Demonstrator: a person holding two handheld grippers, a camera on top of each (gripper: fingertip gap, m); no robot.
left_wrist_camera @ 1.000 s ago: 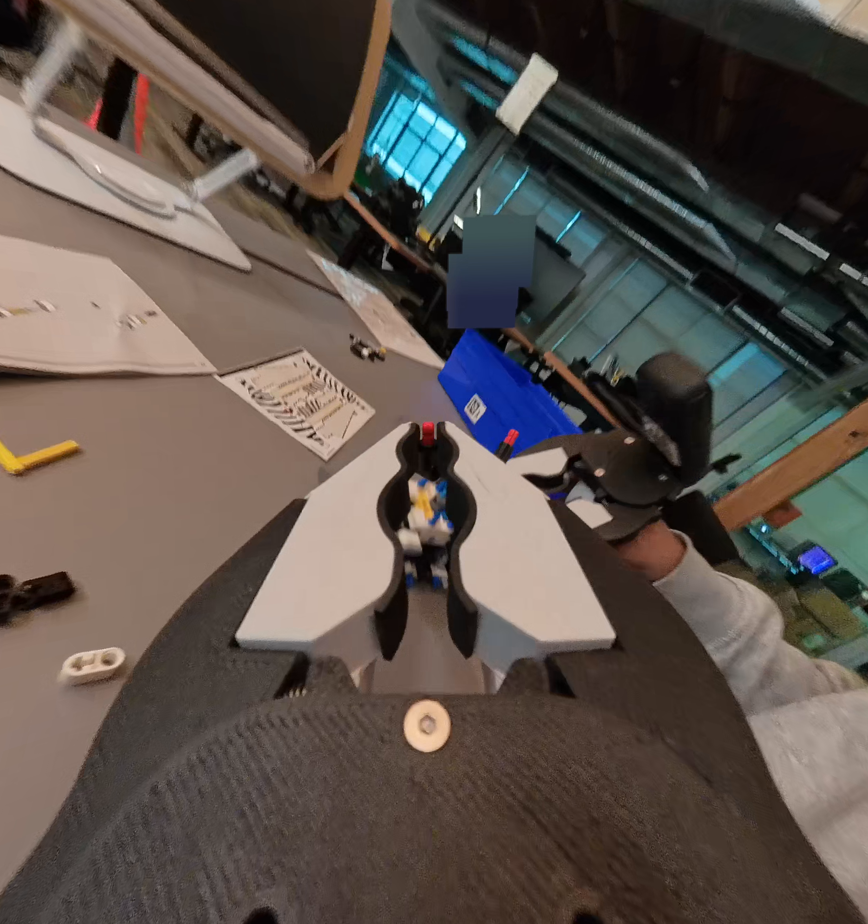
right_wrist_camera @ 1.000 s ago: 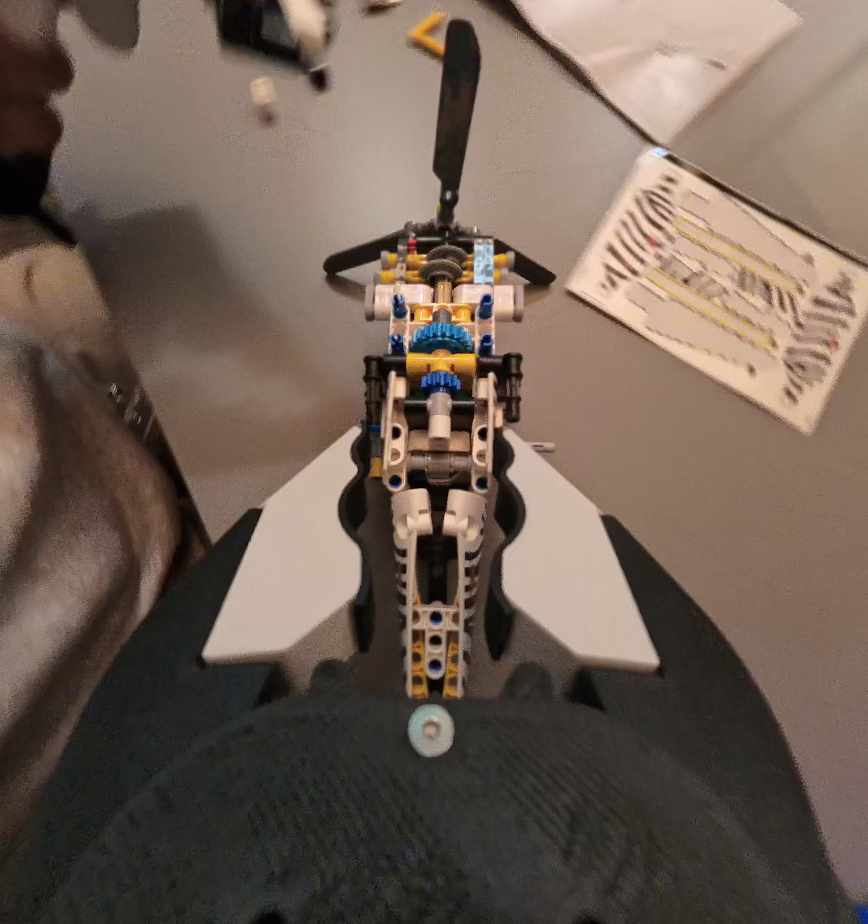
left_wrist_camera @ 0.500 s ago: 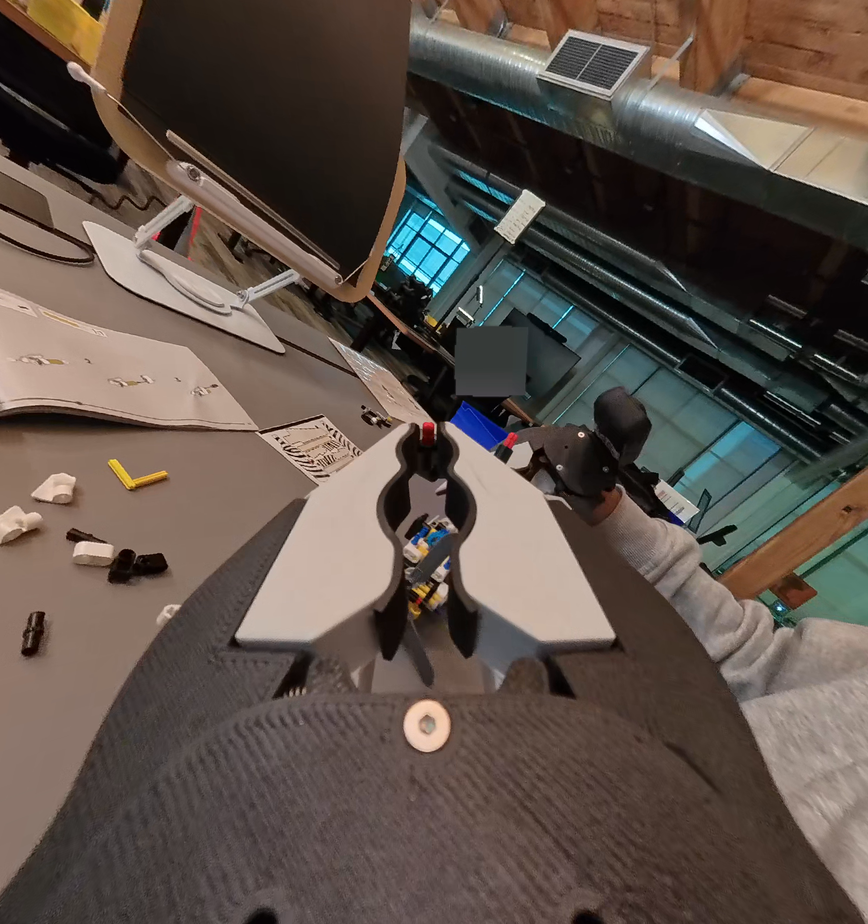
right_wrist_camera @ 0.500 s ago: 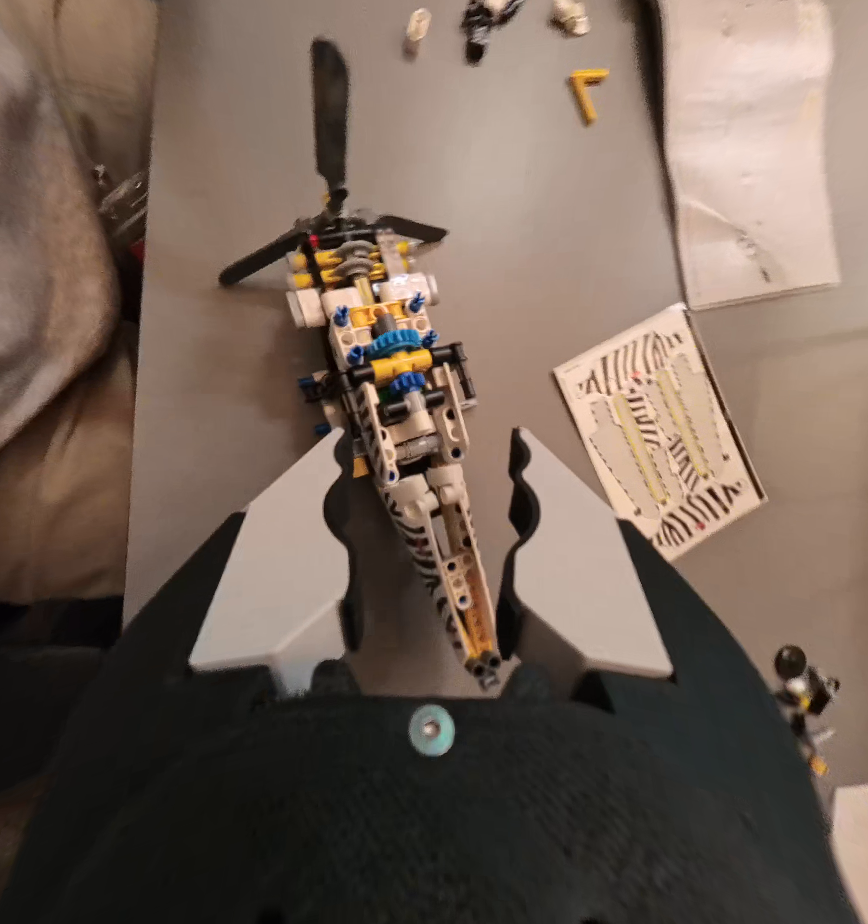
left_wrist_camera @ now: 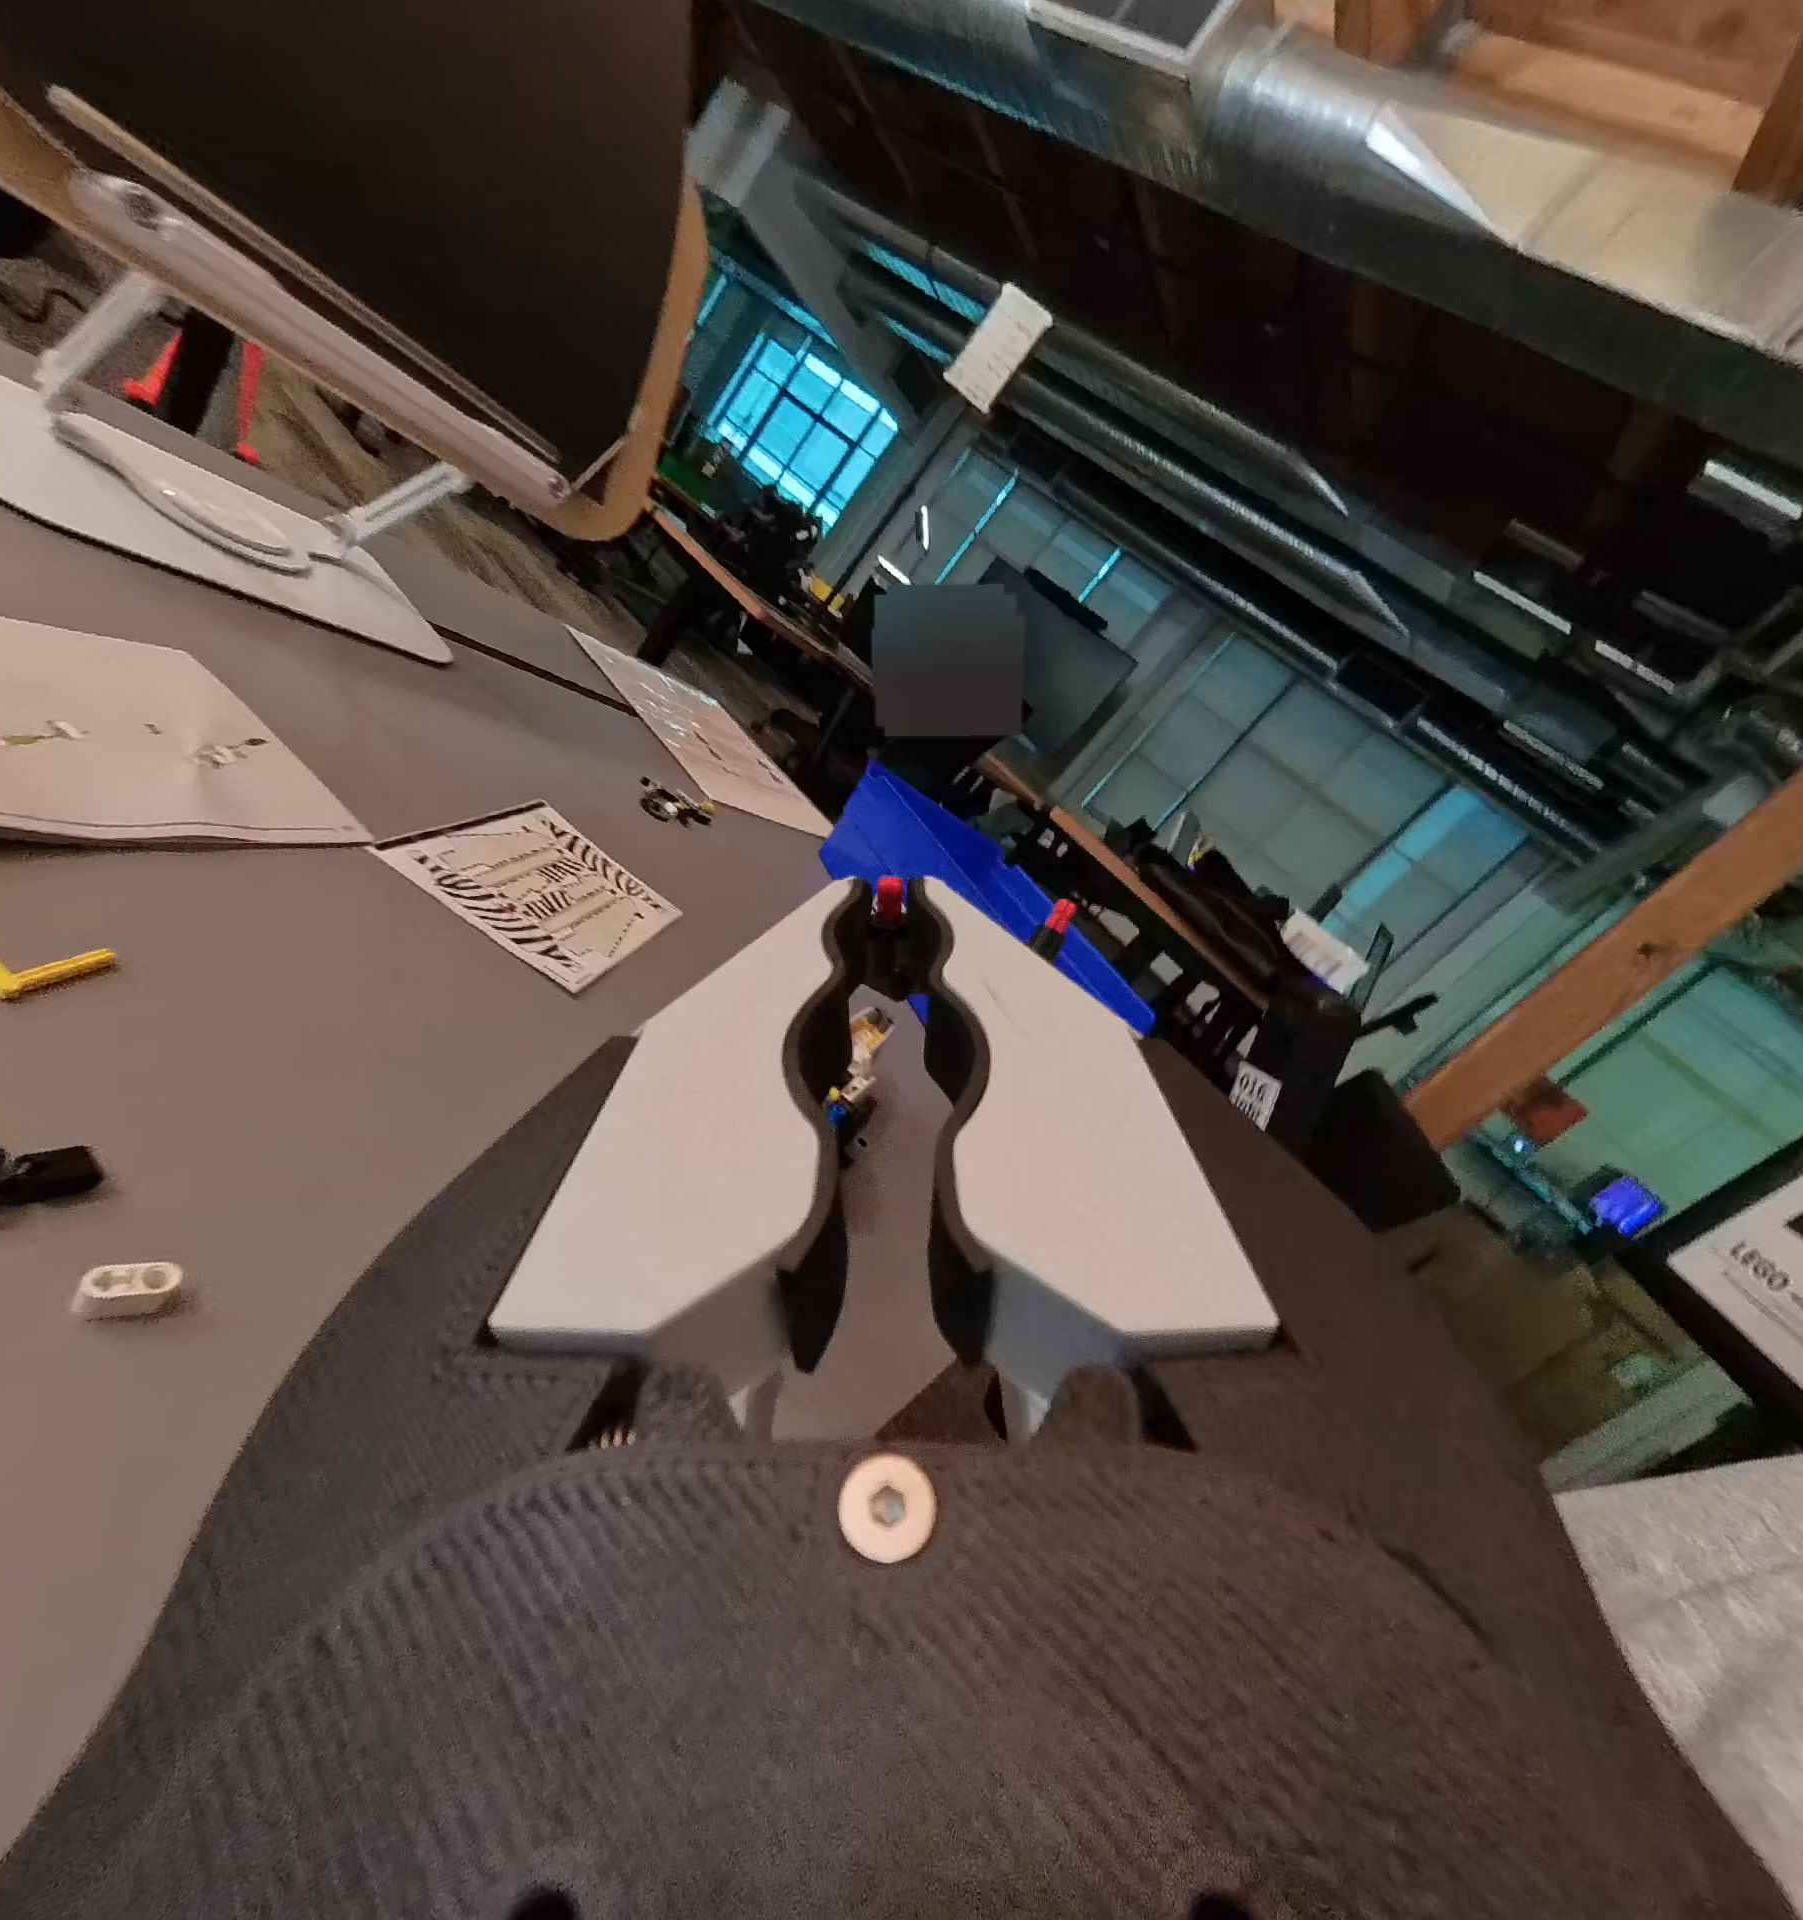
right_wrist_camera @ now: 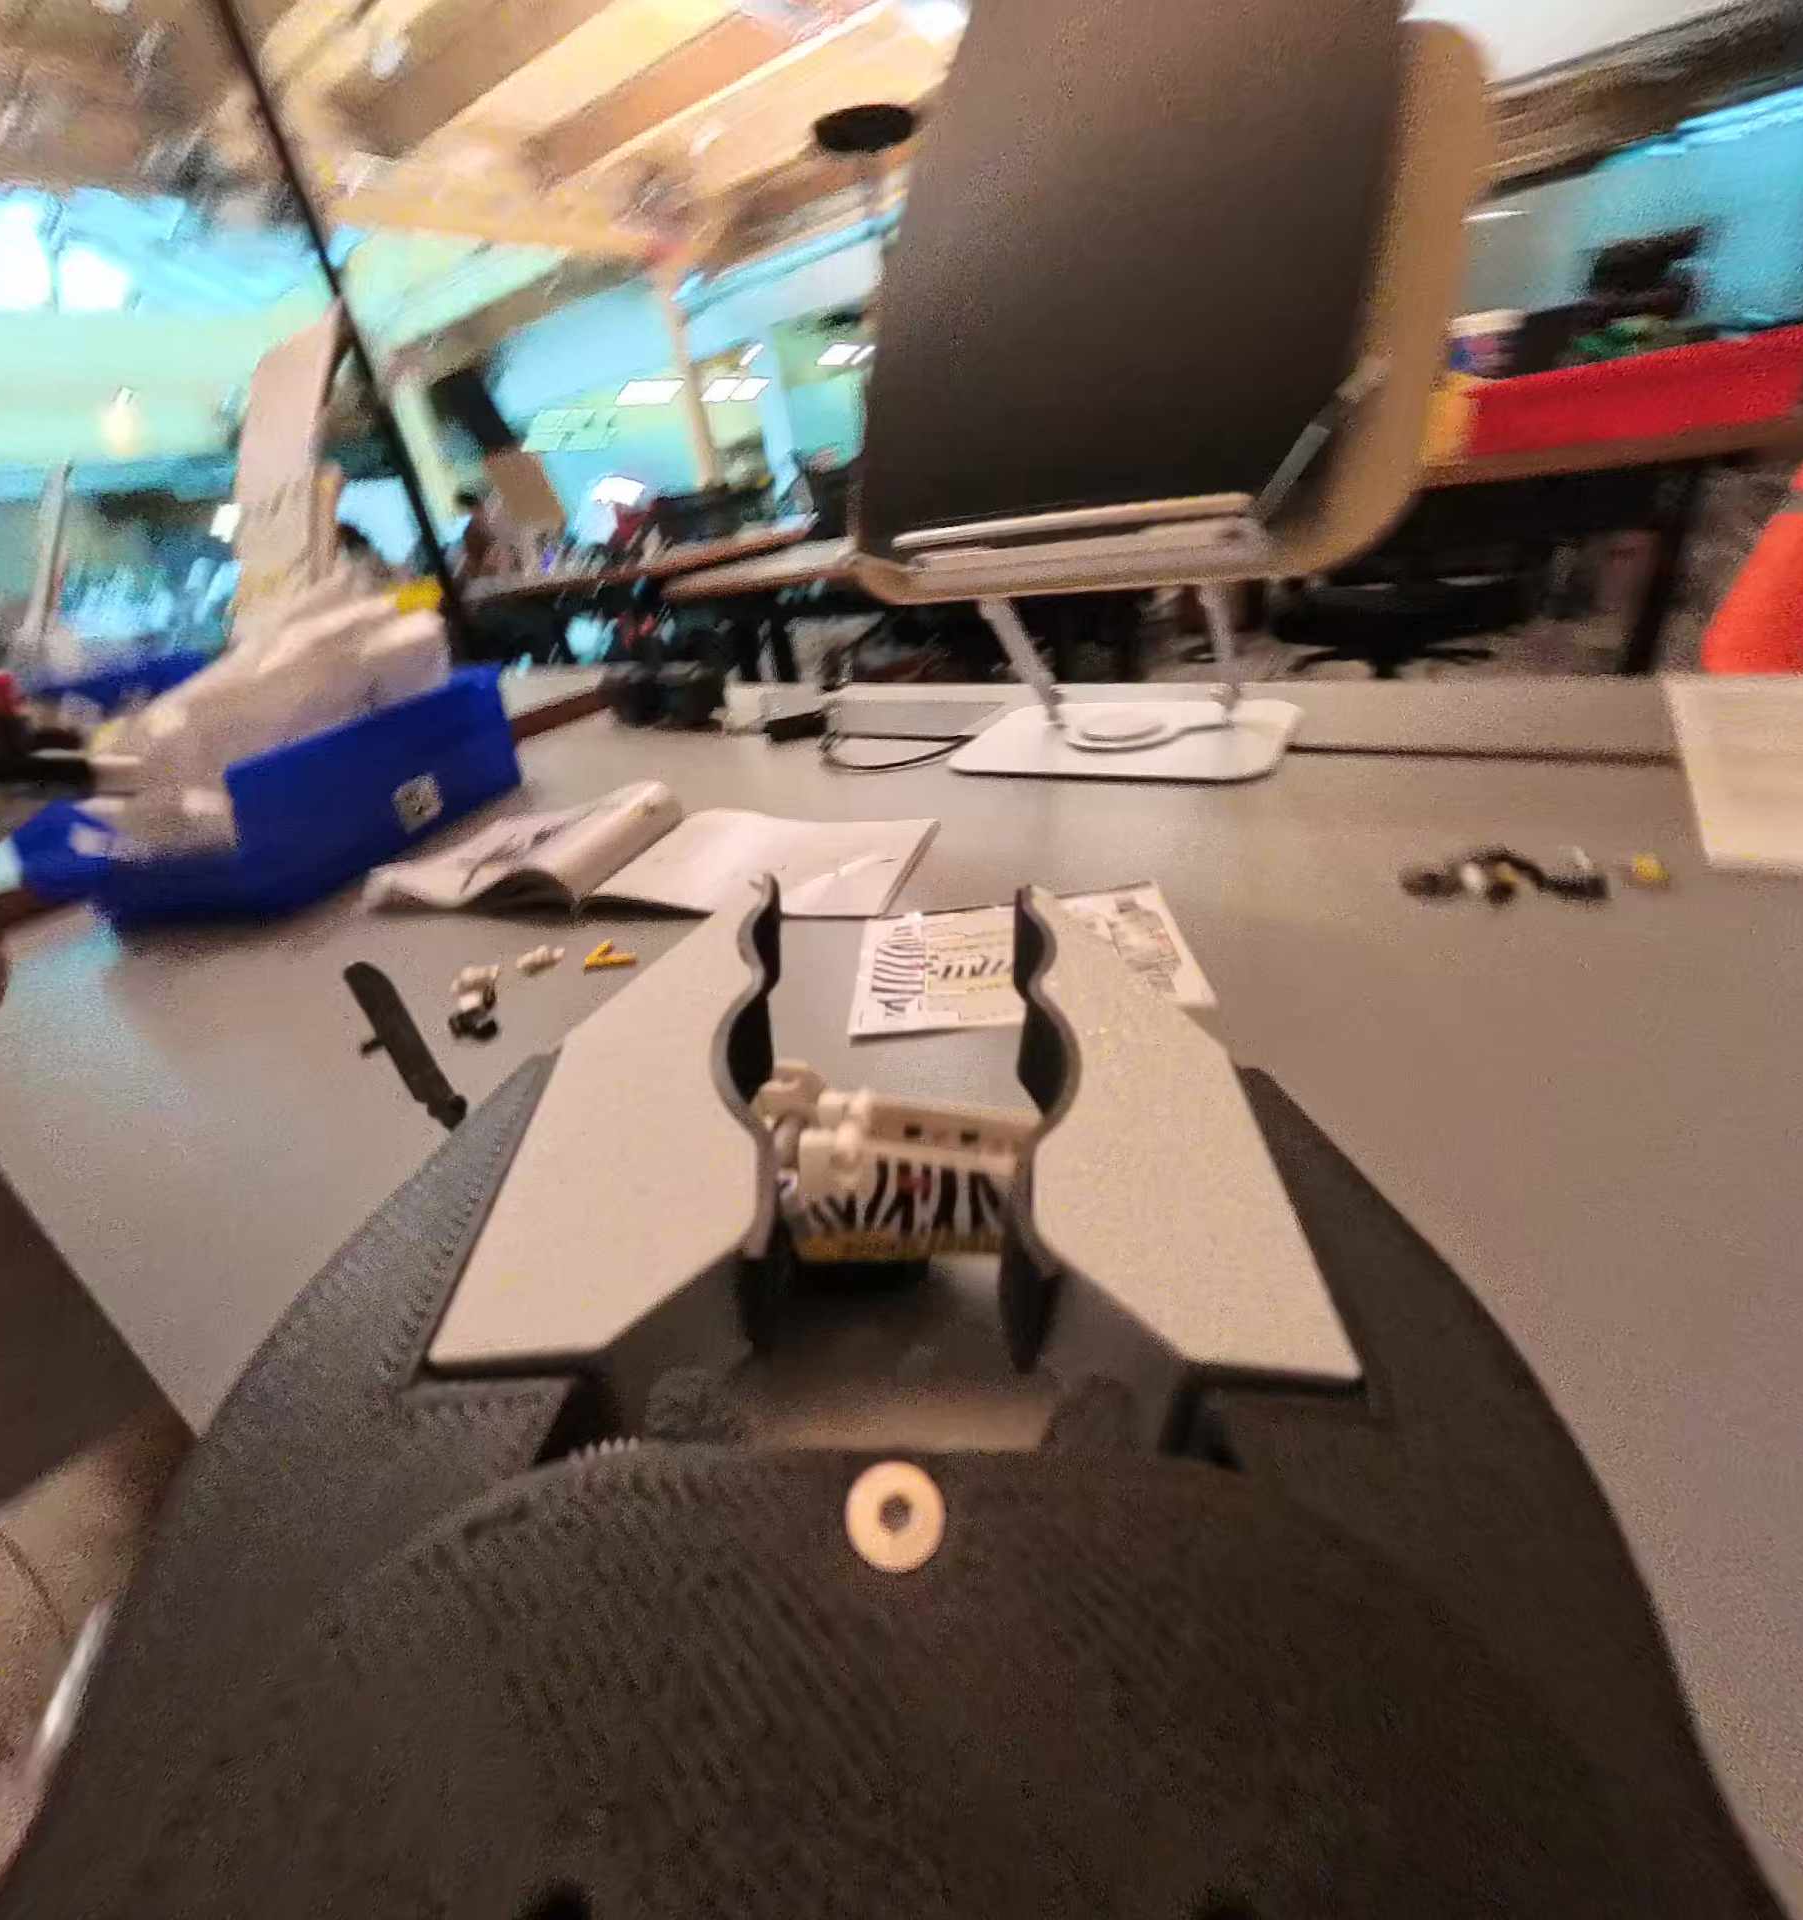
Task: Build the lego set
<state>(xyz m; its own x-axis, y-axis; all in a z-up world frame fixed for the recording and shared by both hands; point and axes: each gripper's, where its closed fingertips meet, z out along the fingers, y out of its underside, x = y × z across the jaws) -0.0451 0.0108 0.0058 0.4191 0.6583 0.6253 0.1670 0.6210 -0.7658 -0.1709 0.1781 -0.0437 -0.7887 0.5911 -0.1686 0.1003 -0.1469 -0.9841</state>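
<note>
My left gripper (left_wrist_camera: 889, 914) is shut on a small red-and-black pin (left_wrist_camera: 889, 900), held at the fingertips above the grey table (left_wrist_camera: 377, 1039). A bit of the Lego helicopter model (left_wrist_camera: 861, 1055) shows through the gap between its fingers. In the right wrist view the model (right_wrist_camera: 897, 1174), white with zebra stripes, lies crosswise on the table. My right gripper (right_wrist_camera: 897, 925) is low over it with its jaws apart, and the striped section shows in the gap. A black rotor blade (right_wrist_camera: 398, 1039) sticks out to the left. The left finger hides the rest of the model.
Loose parts lie left of my left gripper: a yellow L-piece (left_wrist_camera: 24, 966), a black connector (left_wrist_camera: 14, 1174) and a small white beam (left_wrist_camera: 128, 1288). A sticker sheet (left_wrist_camera: 544, 894), an open booklet (right_wrist_camera: 668, 852), a blue bin (right_wrist_camera: 336, 800) and a monitor stand (right_wrist_camera: 1125, 738) stand farther back. Some 20 centimetres of space lies between my two pairs of fingers. The black rotor blade (right_wrist_camera: 398, 1039) lies around 11 centimetres away from my left fingertips.
My right gripper opened and let go of the model, which now lies on the table. That view swung from looking straight down to low and level. My left gripper kept hold of the red pin.
</note>
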